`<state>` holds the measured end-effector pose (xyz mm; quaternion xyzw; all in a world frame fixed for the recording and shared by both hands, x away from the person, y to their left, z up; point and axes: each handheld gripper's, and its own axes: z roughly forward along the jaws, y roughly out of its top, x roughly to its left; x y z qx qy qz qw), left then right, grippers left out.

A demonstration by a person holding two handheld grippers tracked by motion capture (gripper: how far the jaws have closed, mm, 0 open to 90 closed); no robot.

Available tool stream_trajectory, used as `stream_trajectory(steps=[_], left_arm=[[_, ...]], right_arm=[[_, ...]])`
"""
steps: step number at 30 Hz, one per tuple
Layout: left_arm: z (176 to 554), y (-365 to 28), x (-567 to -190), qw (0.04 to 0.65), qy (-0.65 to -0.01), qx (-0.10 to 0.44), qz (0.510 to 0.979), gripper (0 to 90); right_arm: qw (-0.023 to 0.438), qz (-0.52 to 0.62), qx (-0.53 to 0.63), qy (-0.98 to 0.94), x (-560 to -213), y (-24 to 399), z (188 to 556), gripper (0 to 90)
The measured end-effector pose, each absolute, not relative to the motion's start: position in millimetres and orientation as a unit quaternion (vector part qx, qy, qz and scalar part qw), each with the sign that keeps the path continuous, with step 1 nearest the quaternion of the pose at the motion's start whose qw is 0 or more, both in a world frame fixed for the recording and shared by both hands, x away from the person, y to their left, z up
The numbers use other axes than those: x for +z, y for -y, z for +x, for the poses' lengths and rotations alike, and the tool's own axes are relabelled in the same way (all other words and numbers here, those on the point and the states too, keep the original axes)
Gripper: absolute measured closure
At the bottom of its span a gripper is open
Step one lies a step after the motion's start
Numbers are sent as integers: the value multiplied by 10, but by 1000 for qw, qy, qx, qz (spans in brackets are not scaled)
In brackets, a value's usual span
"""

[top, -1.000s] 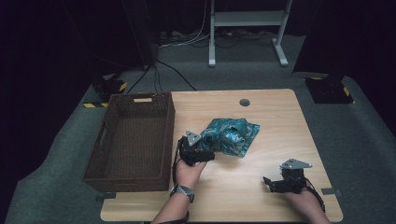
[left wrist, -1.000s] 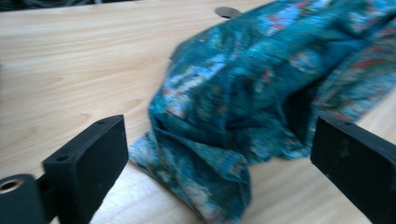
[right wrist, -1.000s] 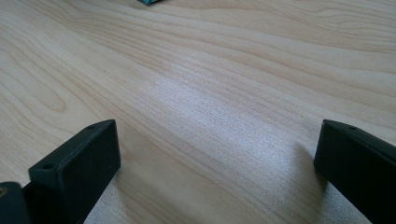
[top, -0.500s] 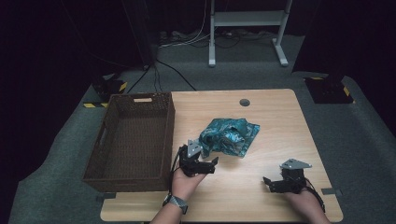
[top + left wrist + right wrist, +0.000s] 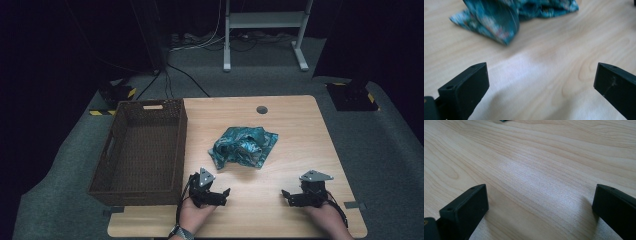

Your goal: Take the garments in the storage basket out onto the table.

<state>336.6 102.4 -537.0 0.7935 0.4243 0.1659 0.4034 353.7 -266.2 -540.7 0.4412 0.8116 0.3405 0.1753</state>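
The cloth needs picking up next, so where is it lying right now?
In the high view the cloth lies crumpled mid-table, right of the basket and just beyond the left gripper, apart from its open jaws.

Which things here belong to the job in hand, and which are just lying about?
In the job:
- teal patterned cloth, crumpled mid-table
- left gripper, jaws open, nearest the cloth
- right gripper, jaws open over bare wood
- probably the wicker basket, empty

Lying about:
- white stand on the floor
- floor cables
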Motion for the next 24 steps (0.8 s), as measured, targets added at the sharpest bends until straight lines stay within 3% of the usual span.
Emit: stream_trajectory(steps=[8, 24], left_arm=[[3304, -956, -5429, 339, -427, 178, 819, 4], [3328, -898, -5432, 342, -423, 174, 821, 0]], right_arm=[[177, 440, 340, -812, -5408, 2659, 3538, 4], [183, 444, 334, -811, -5410, 2648, 3549, 3]])
